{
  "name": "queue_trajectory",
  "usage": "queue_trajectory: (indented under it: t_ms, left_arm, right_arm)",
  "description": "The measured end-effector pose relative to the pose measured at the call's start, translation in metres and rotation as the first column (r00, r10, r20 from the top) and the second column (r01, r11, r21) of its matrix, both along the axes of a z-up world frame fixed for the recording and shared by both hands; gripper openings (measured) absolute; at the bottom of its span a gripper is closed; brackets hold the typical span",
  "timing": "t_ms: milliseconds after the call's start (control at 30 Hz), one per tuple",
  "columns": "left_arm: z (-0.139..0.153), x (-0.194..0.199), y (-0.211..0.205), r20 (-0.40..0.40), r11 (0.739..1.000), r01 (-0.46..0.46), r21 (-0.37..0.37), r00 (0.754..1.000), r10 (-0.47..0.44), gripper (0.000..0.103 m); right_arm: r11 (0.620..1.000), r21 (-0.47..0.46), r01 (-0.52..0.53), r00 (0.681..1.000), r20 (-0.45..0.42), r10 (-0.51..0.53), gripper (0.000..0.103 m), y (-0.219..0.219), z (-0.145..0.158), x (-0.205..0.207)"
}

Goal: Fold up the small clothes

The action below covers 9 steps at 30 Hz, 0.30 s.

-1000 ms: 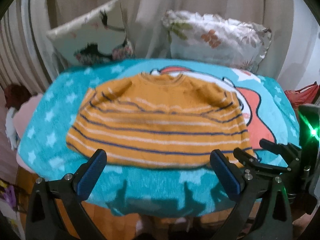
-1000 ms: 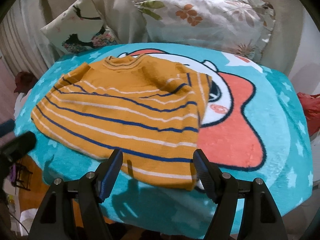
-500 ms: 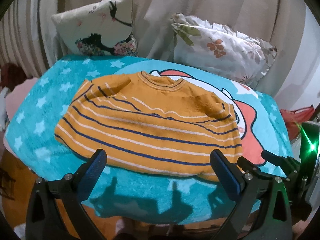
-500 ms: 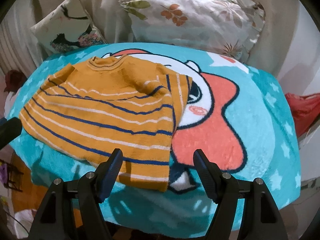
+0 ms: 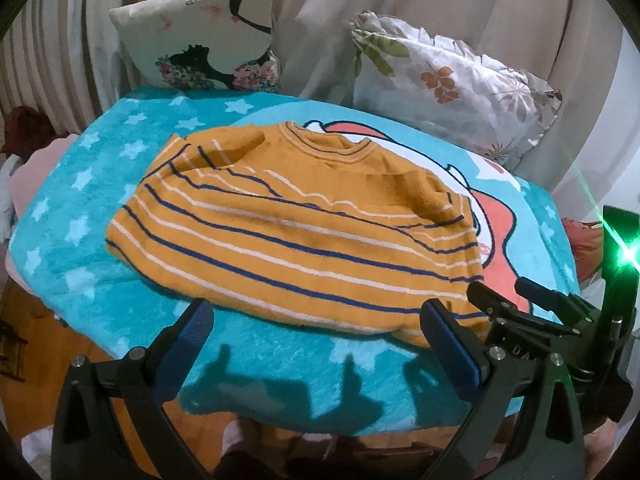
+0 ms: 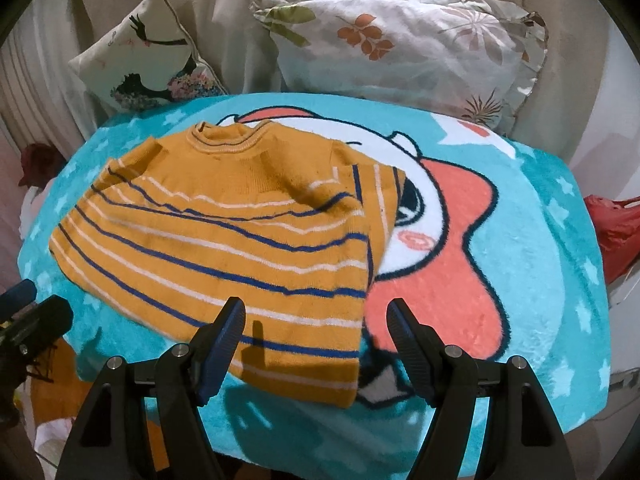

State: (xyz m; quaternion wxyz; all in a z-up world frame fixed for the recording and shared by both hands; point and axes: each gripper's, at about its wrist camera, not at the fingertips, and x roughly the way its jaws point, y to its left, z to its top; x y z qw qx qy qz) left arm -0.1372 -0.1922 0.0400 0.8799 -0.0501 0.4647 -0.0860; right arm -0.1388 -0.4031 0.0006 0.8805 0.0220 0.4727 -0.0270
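An orange sweater point(image 5: 296, 232) with blue and white stripes lies flat on a turquoise cartoon blanket point(image 5: 80, 208), sleeves folded in, collar at the far side. It also shows in the right wrist view point(image 6: 224, 236). My left gripper point(image 5: 320, 320) is open and empty, just above the sweater's near hem. My right gripper point(image 6: 316, 320) is open and empty over the sweater's near right corner; it appears at the right edge of the left wrist view point(image 5: 516, 300).
Two pillows stand at the back: a bird-print one point(image 5: 204, 36) on the left and a leaf-print one point(image 5: 448, 84) on the right. The blanket point(image 6: 540, 280) ends at a near edge over an orange surface point(image 5: 36, 344). A red bag point(image 6: 616, 232) lies right.
Both grippers have pulled back and tilted up a little, so the pillows and far blanket show more. The sweater lies as before. Both grippers stay open.
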Motion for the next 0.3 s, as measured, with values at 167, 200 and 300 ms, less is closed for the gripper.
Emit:
queue_trajectory:
  t_ms: [167, 200, 300]
  left_arm:
    - [0.001, -0.004, 0.006, -0.004, 1.000, -0.030, -0.001, 1.000, 0.030, 0.102]
    - [0.002, -0.005, 0.006, -0.003, 0.999, -0.033, -0.002, 0.999, 0.033, 0.102]
    - [0.004, -0.007, 0.004, 0.006, 0.999, -0.037, 0.007, 0.999, 0.037, 0.102]
  right_arm:
    - [0.999, 0.038, 0.037, 0.999, -0.027, -0.036, 0.078, -0.009, -0.007, -0.004]
    - [0.998, 0.041, 0.038, 0.999, -0.029, -0.036, 0.078, -0.010, -0.008, -0.004]
    - [0.999, 0.042, 0.031, 0.999, -0.025, -0.030, 0.078, -0.012, -0.008, -0.008]
